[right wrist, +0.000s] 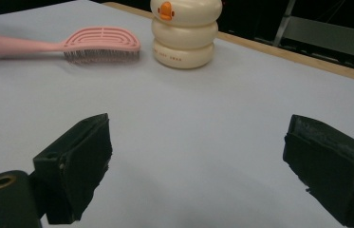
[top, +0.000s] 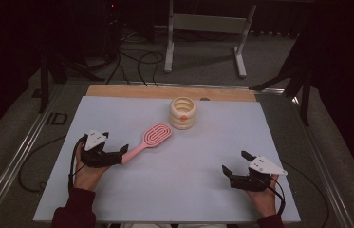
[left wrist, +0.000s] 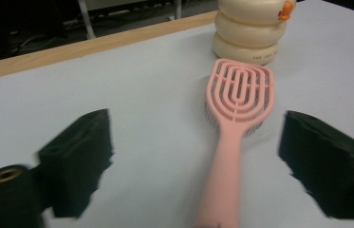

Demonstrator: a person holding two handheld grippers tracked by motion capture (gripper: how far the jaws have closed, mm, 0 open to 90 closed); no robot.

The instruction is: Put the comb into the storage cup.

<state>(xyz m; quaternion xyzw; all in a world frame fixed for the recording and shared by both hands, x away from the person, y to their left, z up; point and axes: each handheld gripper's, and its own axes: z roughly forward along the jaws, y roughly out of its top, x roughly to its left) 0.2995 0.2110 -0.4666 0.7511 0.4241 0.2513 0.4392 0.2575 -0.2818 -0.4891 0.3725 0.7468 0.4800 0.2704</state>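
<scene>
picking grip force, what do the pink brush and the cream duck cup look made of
Pink brush: looks like moulded plastic, matte with a soft sheen; the head is a vented one-piece loop pattern, with thin dark bristles underneath in the right gripper view. Cream duck cup: probably smooth plastic, though glazed ceramic can't be ruled out; its stacked rounded rings show gentle highlights, with an orange beak on the front.

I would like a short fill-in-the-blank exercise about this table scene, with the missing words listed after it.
1. The hairbrush on the table is ____ in colour.
2. The handle of the hairbrush lies between the open jaws of the ____ gripper.
3. The cream ringed container carries a small ____ duck beak on its side.
4. The right gripper is open and holds ____.

Missing words: pink; left; orange; nothing
</scene>
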